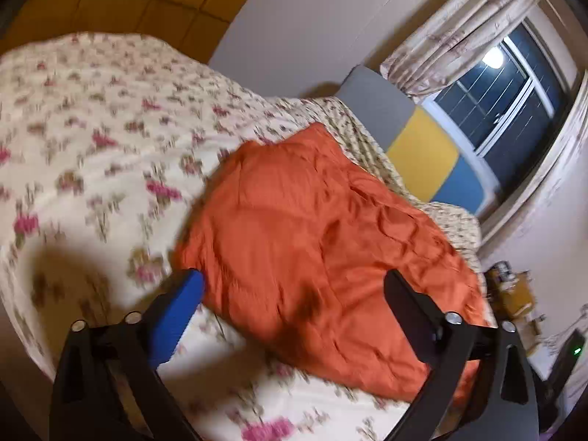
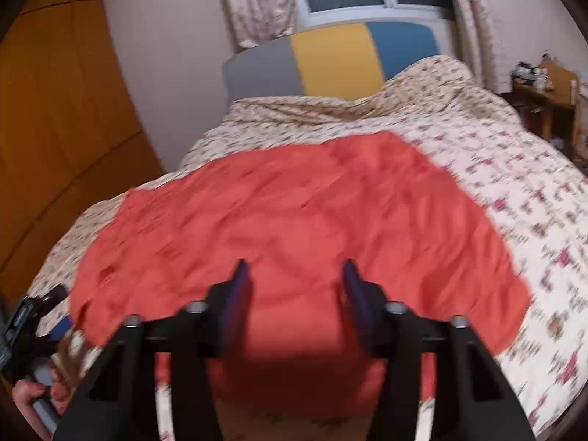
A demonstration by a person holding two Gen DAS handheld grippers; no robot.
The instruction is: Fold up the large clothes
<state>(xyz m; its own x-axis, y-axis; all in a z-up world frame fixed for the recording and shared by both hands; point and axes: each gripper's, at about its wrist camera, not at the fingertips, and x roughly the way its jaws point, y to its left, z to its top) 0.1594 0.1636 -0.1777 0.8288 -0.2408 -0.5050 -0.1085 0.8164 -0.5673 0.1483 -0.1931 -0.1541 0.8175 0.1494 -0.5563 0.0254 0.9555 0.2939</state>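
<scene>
Right wrist view: the floral bedspread (image 2: pixel 514 169) carries the orange garment (image 2: pixel 294 213), spread flat across its middle. Thin, soft and crumpled, it likely lifts lightly; pinch the near hem. Right gripper (image 2: pixel 296 275) hangs part-open, empty; left gripper (image 1: pixel 294 283) gapes wide, empty.

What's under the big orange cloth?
The orange garment lies on the flowery bedspread, which shows all around it. Anything between them is covered, so it cannot be seen.
</scene>
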